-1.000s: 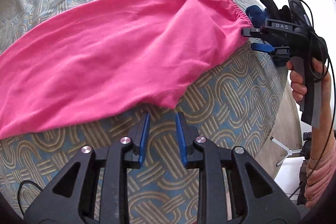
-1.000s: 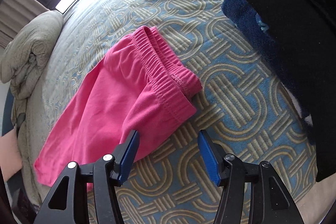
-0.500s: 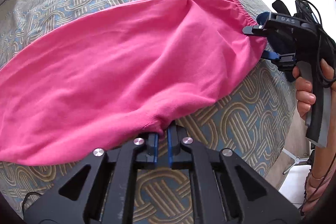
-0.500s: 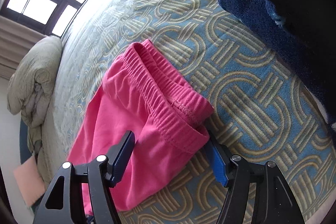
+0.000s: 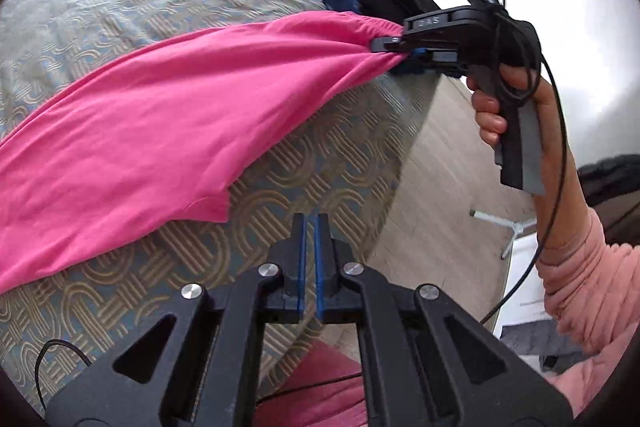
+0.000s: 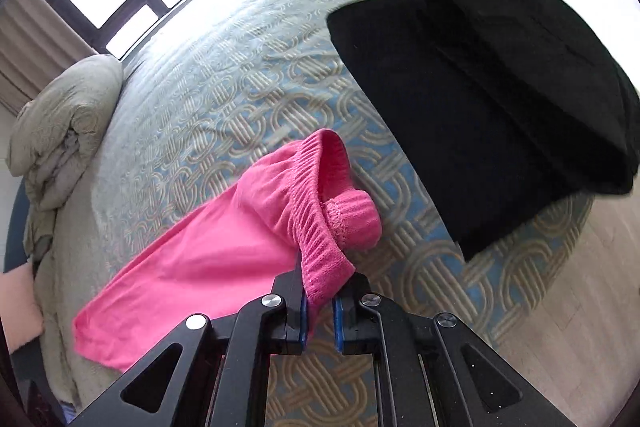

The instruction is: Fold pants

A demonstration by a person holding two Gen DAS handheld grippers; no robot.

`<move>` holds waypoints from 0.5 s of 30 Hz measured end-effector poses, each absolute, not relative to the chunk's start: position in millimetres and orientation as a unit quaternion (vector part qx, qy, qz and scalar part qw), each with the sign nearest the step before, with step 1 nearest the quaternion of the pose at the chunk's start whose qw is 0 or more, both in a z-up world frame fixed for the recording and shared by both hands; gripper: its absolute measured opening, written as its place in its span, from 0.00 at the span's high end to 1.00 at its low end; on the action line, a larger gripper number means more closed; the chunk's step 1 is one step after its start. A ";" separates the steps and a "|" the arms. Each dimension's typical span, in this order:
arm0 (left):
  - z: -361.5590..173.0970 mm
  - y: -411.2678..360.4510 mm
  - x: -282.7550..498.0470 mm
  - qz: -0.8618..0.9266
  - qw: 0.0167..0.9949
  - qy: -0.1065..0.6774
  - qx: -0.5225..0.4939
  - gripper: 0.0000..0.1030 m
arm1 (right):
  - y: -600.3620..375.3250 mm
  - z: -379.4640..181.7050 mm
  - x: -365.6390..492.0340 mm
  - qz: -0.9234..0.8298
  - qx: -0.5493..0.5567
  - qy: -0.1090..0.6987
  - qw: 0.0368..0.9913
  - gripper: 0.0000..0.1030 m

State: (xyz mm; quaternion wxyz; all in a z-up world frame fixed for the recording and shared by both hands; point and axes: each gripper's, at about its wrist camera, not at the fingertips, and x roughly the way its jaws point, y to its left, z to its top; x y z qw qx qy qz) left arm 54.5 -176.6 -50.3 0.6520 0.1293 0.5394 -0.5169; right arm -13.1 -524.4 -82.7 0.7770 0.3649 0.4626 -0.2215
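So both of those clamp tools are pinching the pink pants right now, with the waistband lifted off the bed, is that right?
Not quite: only the right gripper is pinching the pink pants, at the waistband, lifted off the bed. The left wrist view shows the left gripper closed on nothing, with the pants' edge lying apart from its tips.

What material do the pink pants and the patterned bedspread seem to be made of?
Pink pants: probably a soft cotton-like knit with a matte finish; the fabric drapes loosely and the waistband is ribbed and gathered.
Bedspread: seems a woven or quilted textile, matte; the tan interlocking-ring pattern on blue looks slightly raised. The exact fibre cannot be told in either case.
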 end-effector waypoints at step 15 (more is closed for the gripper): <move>-41.8 -88.1 125.4 -0.352 0.763 0.529 0.119 0.90 | -506.9 -74.2 5.1 -0.329 0.174 0.492 0.787 0.49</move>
